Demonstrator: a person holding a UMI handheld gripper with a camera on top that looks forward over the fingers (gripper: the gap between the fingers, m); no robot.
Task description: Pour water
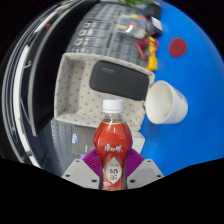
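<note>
Bottle (113, 140) of red liquid, white cap, upright, pinched between both purple pads (93, 160) of gripper (113, 172), near side of scene. White paper cup (165, 102) just beyond to the right, tilted, on blue surface (196, 85). Black object (118, 77) on patterned tray (72, 95) further off, left of cup.

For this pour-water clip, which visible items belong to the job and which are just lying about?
Job: bottle with red drink and white cap, clamped between the gripper fingers; white cup just beyond.
Lying about: black box on the patterned tray; red disc on the blue surface.
</note>
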